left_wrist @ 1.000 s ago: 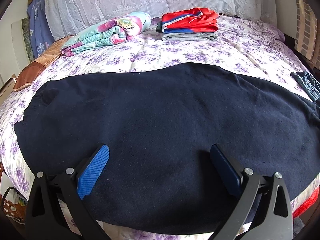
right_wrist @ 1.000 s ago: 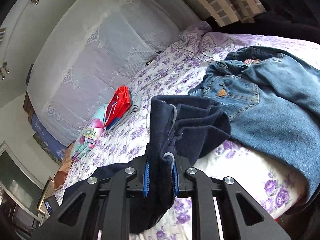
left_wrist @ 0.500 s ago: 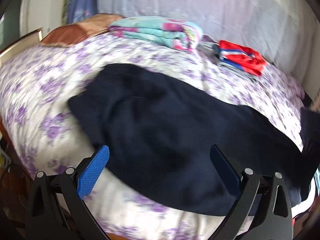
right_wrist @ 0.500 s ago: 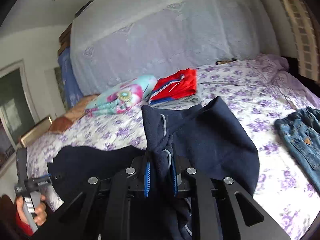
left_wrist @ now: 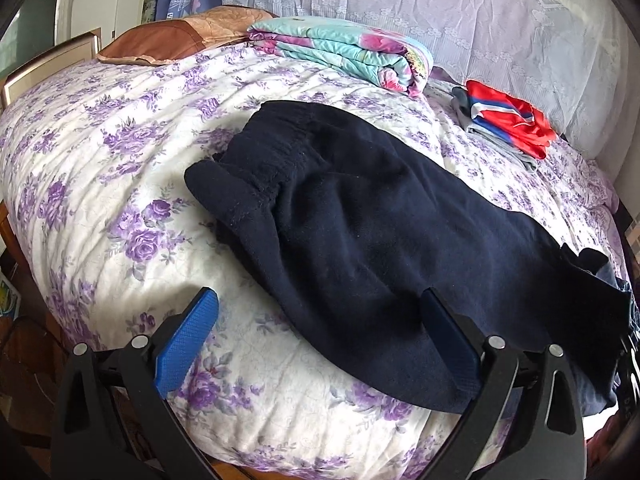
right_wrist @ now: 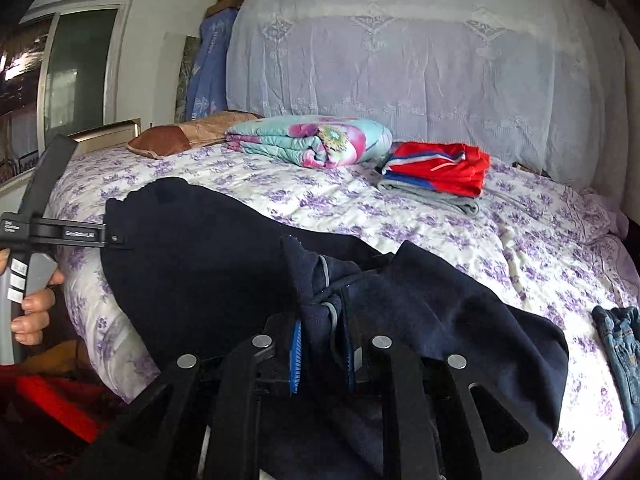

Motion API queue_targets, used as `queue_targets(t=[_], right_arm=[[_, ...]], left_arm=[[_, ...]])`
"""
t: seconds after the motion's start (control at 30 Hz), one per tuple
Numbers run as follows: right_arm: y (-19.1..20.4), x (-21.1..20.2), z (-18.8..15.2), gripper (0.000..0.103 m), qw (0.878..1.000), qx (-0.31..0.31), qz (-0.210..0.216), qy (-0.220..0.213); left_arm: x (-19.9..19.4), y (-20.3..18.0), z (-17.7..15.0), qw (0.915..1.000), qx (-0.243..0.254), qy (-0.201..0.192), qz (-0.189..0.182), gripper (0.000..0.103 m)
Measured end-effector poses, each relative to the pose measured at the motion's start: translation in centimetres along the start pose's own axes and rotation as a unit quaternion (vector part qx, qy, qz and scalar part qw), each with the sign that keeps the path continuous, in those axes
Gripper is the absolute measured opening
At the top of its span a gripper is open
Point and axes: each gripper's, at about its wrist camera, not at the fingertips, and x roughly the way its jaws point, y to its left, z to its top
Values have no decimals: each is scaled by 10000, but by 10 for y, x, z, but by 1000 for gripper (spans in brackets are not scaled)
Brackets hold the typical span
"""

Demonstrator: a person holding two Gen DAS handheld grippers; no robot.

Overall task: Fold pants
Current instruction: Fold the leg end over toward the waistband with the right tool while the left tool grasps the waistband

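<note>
Dark navy pants (left_wrist: 360,232) lie across the floral bedspread (left_wrist: 120,152), waistband toward the upper left in the left wrist view. My left gripper (left_wrist: 320,316) hovers open over the near edge of the pants, nothing between its blue pads (left_wrist: 188,336). In the right wrist view my right gripper (right_wrist: 323,344) is shut on a bunched end of the pants (right_wrist: 224,264), and the lifted cloth drapes over the part still flat on the bed. The left gripper's body (right_wrist: 48,232) shows at the far left there, held by a hand (right_wrist: 32,312).
A folded floral blanket (right_wrist: 312,140) and a folded red, blue and grey stack (right_wrist: 436,176) sit near the lace-covered headboard (right_wrist: 400,60). Blue jeans (right_wrist: 620,344) lie at the bed's right edge. A brown pillow (left_wrist: 168,38) is at the far left corner.
The right gripper has carried its held end of the pants leftward across the bed, away from the jeans, rolling as it went. The left gripper slid left toward the waistband, still open.
</note>
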Motion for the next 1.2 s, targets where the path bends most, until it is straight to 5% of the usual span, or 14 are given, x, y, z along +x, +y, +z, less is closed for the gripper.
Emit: queue_targets(t=[0.13,0.23,0.37,0.5,0.57,0.6,0.63,0.67,0.93,1.07,1.17,1.2], right_arm=[[30,33,-22,24,9941,-699,140,818],[42,25,-19,31,9900,-1180,15,768],[15,-9,3,32,9946,-304,879,464],[-17,-23,14,45,9989,289,365,10],[-29,-3,13,54,9982,399,-317,306],[-33,17,7,59,9950,362,-489,797],[-36,42,-2,61,9891,343,-380,1378],[-40,54,-11,62,9873,447,-245,1502],[-69,14,-5,66,9825,1604,607,729],[-74,33,-16,76,9800,1532,524,1152],[-67,37,-24,79,9847,1311,424,1065],[-65,36,-23,81,9852,1278,424,1058]], left_arm=[[2,-4,0,9999,61,53,62,98],[3,-5,2,9998,104,134,98,98],[5,1,7,9995,30,303,-71,98],[2,17,14,9980,-259,422,-399,98],[0,29,18,9957,-531,474,-596,98],[0,36,21,9939,-699,500,-689,98],[0,41,23,9924,-825,524,-749,98],[2,45,26,9909,-919,561,-812,98],[34,54,53,9882,-983,806,-860,98],[40,45,56,9906,-952,696,-687,98],[36,45,55,9919,-1067,555,-416,62],[34,46,55,9915,-1110,540,-401,58]])
